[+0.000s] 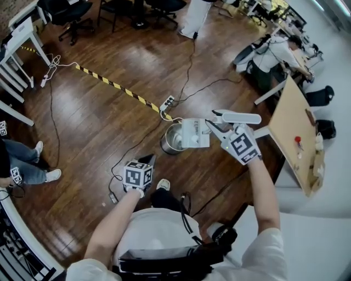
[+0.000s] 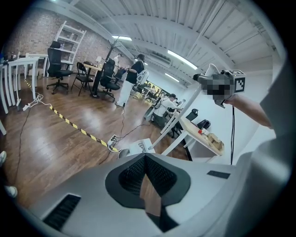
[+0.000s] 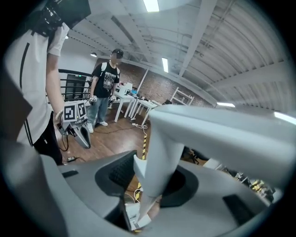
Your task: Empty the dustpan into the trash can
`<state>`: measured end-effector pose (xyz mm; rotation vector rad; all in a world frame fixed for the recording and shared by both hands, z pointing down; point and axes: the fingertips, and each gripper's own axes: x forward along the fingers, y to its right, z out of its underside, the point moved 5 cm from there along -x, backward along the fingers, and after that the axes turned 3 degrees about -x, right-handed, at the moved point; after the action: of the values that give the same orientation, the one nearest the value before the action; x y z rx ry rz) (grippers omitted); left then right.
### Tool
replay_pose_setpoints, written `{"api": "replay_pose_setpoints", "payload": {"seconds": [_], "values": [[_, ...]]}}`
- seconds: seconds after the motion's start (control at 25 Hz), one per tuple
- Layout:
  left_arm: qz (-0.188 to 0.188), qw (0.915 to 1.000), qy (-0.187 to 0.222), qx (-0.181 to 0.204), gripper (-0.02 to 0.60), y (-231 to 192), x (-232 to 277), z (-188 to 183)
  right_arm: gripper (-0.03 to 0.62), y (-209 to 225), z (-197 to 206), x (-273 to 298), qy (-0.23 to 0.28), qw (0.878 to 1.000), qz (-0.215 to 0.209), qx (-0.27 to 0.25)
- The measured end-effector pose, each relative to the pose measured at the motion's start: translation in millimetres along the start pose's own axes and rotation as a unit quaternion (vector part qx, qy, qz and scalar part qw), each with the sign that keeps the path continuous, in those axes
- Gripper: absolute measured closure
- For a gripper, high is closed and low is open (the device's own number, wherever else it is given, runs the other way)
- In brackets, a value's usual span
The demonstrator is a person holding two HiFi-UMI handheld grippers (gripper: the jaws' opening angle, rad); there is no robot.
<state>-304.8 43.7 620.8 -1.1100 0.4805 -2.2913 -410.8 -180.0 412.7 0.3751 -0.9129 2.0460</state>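
In the head view a white dustpan (image 1: 194, 133) hangs tilted over the rim of a round metal trash can (image 1: 170, 142) on the wooden floor. My right gripper (image 1: 216, 129) is shut on the dustpan's pale grey handle (image 1: 239, 117). In the right gripper view that handle (image 3: 157, 152) runs down between the jaws to the pan (image 3: 133, 217). My left gripper (image 1: 149, 161) hangs to the left of the can, apart from it, shut with nothing in it (image 2: 144, 159). The left gripper view shows the dustpan (image 2: 140, 147) and the can (image 2: 121, 152) just ahead.
Yellow-black tape (image 1: 109, 83), a power strip (image 1: 168, 102) and cables cross the floor beyond the can. A wooden table (image 1: 293, 131) stands at the right, with seated people (image 1: 274, 55) behind it. Office chairs (image 1: 68, 13) are at the back. A person (image 3: 105, 88) stands in the right gripper view.
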Motion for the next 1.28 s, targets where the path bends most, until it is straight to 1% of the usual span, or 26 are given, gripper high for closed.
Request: {"api": "replay_pose_setpoints", "payload": {"seconds": [0.16, 0.4, 0.76, 1.12, 1.2, 1.28], "values": [[-0.002, 1.0000, 0.003, -0.002, 0.594, -7, -7, 0, 0.434, -13, -10, 8, -0.004, 1.000, -0.016, -0.016], [0.003, 1.0000, 0.008, -0.002, 0.594, -13, -12, -3, 0.434, -32, -21, 20, -0.010, 0.999, -0.028, -0.035], [0.005, 0.9999, 0.012, -0.007, 0.594, -30, -28, -3, 0.434, -45, -33, 36, -0.021, 0.998, -0.037, -0.044], [0.004, 0.9999, 0.013, -0.008, 0.594, -34, -36, 2, 0.433, -45, -30, 35, -0.022, 0.999, -0.031, -0.035], [0.004, 0.9999, 0.012, -0.006, 0.594, -34, -36, 3, 0.434, -37, -25, 31, -0.019, 0.999, -0.018, -0.022], [0.005, 0.9999, 0.011, -0.003, 0.594, -33, -36, 4, 0.433, -23, -15, 25, -0.017, 1.000, 0.004, 0.002]]}}
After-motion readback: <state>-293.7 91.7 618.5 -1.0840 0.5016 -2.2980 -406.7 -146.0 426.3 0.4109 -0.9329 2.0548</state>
